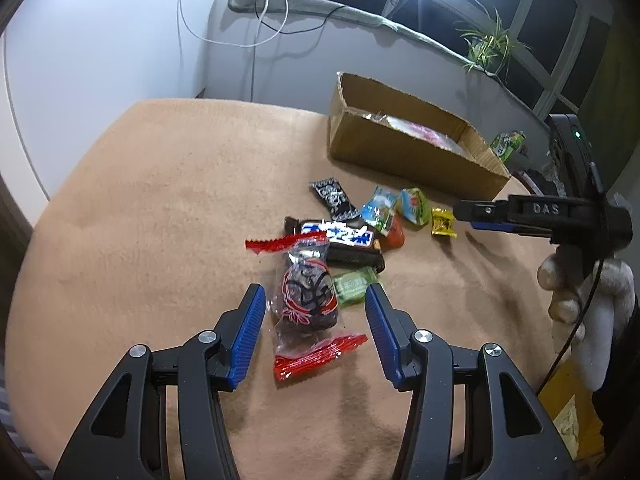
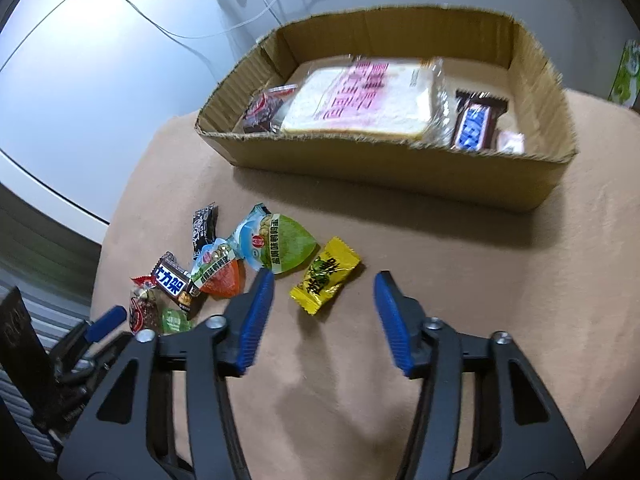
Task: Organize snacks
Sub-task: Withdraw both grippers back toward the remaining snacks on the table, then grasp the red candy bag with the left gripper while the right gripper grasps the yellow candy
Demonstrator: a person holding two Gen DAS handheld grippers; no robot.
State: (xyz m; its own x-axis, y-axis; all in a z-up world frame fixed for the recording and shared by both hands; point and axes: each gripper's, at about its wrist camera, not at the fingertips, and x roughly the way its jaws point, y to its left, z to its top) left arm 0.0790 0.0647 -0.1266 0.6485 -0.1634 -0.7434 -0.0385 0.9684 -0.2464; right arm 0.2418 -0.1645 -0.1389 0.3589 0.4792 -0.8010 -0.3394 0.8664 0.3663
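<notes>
Left gripper (image 1: 315,300): jaws apart, nothing clamped; clear packet with red ends (image 1: 310,304) lies between blue pads, untouched. Right gripper (image 2: 324,280): jaws apart, empty; yellow candy (image 2: 325,276) on cloth between tips. Beyond: loose pile, chocolate bar (image 1: 340,236), green packet (image 2: 286,249), black wrapper (image 1: 334,198). Farthest: cardboard box (image 2: 384,172) on tan cloth (image 1: 160,200), holding bread bag (image 2: 360,100) and second bar (image 2: 474,126).

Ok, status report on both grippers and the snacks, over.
Left gripper open over clear red-edged snack packet. Right gripper open over yellow candy wrapper. Brown cardboard box partly filled. Nothing in the way.
</notes>
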